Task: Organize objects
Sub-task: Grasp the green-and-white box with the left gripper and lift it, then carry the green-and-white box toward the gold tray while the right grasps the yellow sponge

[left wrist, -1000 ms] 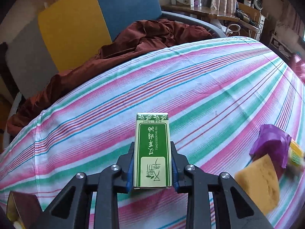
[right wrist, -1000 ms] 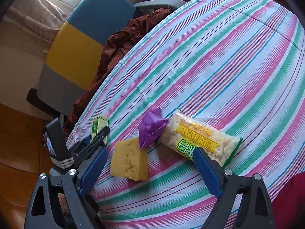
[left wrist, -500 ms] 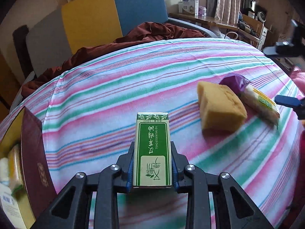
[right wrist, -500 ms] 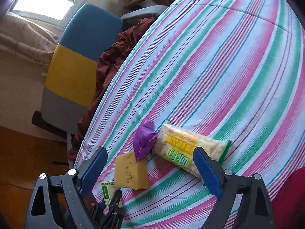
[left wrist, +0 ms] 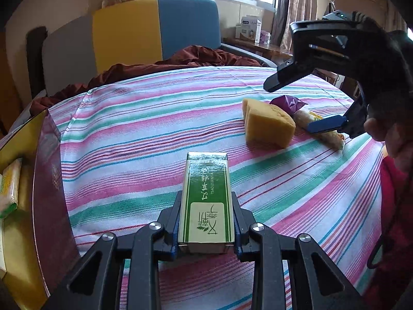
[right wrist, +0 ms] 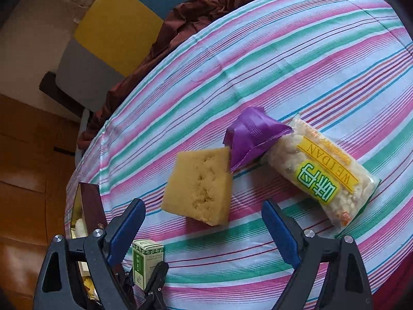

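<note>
My left gripper (left wrist: 206,219) is shut on a green essential oil box (left wrist: 206,196) and holds it above the striped tablecloth; the box also shows in the right wrist view (right wrist: 145,261). My right gripper (right wrist: 201,222) is open and empty, hovering above a yellow sponge (right wrist: 200,184), which also shows in the left wrist view (left wrist: 267,126). A purple packet (right wrist: 251,137) and a clear Weidan snack bag (right wrist: 322,175) lie right of the sponge. The right gripper also shows in the left wrist view (left wrist: 296,103).
A dark red box with a gold inside (left wrist: 49,180) stands at the table's left edge and holds packets (left wrist: 9,186). A sofa (left wrist: 155,28) with a brown cloth (left wrist: 196,56) lies behind the table. A red sleeve (left wrist: 395,219) is at the right.
My left gripper has swung with the green box, so the red box and the sponge group came into view. My right gripper has dropped closer over the sponge.
</note>
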`<control>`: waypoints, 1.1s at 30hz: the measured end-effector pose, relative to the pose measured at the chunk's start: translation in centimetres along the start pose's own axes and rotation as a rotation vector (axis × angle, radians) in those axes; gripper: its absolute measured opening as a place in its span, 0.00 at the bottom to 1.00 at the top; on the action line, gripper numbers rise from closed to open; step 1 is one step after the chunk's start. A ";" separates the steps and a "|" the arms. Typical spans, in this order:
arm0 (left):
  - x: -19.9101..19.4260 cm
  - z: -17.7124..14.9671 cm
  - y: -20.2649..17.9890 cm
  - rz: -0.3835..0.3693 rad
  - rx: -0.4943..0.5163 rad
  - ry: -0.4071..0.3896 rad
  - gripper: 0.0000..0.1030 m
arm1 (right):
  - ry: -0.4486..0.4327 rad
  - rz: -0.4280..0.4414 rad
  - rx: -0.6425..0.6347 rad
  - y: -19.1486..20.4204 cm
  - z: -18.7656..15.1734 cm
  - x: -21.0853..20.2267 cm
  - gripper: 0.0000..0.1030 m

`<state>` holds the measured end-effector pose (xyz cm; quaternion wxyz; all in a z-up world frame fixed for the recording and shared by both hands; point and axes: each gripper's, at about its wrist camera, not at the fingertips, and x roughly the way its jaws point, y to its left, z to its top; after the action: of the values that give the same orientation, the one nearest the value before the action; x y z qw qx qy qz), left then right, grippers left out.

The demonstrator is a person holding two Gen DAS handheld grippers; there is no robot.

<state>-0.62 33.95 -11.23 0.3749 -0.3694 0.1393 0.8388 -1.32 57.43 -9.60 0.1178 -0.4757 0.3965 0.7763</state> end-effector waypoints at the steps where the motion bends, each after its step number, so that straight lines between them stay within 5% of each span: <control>1: 0.0 0.0 0.0 0.000 0.000 -0.003 0.30 | -0.006 -0.013 -0.011 0.2 0.0 0.2 0.90; 8: -0.2 -0.3 -0.2 0.009 0.006 -0.010 0.30 | 0.008 -0.100 -0.097 1.7 0.4 2.0 0.89; 13: -0.4 -0.5 -0.2 0.004 -0.001 -0.010 0.30 | 0.027 -0.148 -0.188 2.4 -0.1 2.7 0.56; 33: -0.6 -0.5 -0.7 0.035 0.026 -0.013 0.31 | 0.027 -0.129 -0.158 1.6 0.1 2.2 0.60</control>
<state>0.39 33.90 -11.12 0.3658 -0.3566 0.1541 0.8457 -3.43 56.06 -10.55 0.1244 -0.5185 0.3040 0.7894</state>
